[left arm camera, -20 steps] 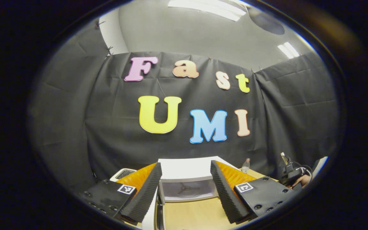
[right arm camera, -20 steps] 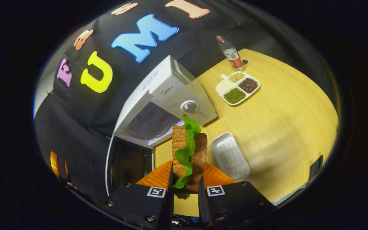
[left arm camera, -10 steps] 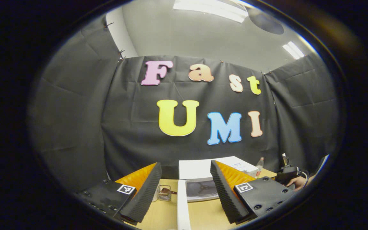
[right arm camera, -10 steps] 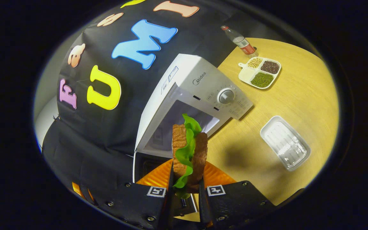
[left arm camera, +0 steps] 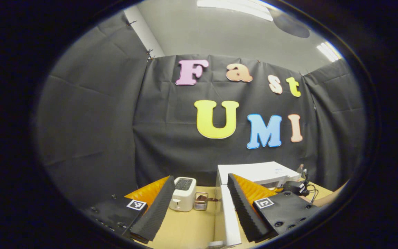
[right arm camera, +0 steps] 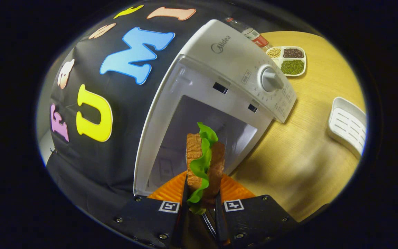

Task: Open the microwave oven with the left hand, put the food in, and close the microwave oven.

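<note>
Left gripper view: I count one toaster (left arm camera: 184, 198) at 7 o'clock, one microwave (left arm camera: 254, 172) at 5 – my left gripper (left arm camera: 199, 204) spread, holding nothing. Right gripper view: my right gripper (right arm camera: 200, 204) pinches one sandwich (right arm camera: 204, 162) before the open microwave cavity (right arm camera: 199, 135); one divided tray (right arm camera: 288, 60) at 1 o'clock holds three heaps of grains – one white tray (right arm camera: 347, 124) at 3.

Microwave (right arm camera: 219, 79) cavity (right arm camera: 199, 131) open ahead; door (left arm camera: 229, 214) edge betw left fingers (left arm camera: 155, 211).

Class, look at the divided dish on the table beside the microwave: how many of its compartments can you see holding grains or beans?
3: in the divided dish, pale beans sit left, dark grains right, green beans nearest. The microwave may hide another.
</note>
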`<state>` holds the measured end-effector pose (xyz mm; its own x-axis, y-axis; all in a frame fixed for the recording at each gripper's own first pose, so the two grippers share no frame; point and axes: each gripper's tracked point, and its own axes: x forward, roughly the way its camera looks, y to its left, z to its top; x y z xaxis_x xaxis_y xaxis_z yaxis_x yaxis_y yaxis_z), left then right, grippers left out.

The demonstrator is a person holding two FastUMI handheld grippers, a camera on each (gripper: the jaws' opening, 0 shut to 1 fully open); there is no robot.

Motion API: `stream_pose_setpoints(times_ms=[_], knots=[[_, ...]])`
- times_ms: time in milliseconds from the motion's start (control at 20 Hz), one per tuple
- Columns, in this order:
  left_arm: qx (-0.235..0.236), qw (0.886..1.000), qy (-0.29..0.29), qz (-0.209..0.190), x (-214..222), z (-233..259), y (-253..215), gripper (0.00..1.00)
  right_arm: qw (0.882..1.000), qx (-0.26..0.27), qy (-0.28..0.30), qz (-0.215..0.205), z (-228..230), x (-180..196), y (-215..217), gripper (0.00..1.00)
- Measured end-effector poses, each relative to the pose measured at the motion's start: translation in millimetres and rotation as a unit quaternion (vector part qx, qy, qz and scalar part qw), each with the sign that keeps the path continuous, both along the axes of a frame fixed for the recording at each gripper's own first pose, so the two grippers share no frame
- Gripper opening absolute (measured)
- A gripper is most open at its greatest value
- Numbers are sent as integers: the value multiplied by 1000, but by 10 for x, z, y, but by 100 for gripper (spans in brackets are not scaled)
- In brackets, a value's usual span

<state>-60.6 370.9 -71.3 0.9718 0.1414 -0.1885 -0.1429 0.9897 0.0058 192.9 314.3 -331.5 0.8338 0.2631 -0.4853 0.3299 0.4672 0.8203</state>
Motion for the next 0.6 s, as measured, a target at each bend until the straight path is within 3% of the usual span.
stream_pose_setpoints(times_ms=[200,500,550,600], knots=[[15,999,17,24,-102,-53,277,97,996,48,15,-68,-275,353,203,32],[34,998,47,34,-82,-166,565,98,981,118,9,-152,-478,881,349,34],[35,998,50,34,-66,-194,581,99,979,126,4,-161,-521,968,362,28],[35,997,57,33,-60,-260,594,98,976,132,1,-171,-533,1045,376,34]])
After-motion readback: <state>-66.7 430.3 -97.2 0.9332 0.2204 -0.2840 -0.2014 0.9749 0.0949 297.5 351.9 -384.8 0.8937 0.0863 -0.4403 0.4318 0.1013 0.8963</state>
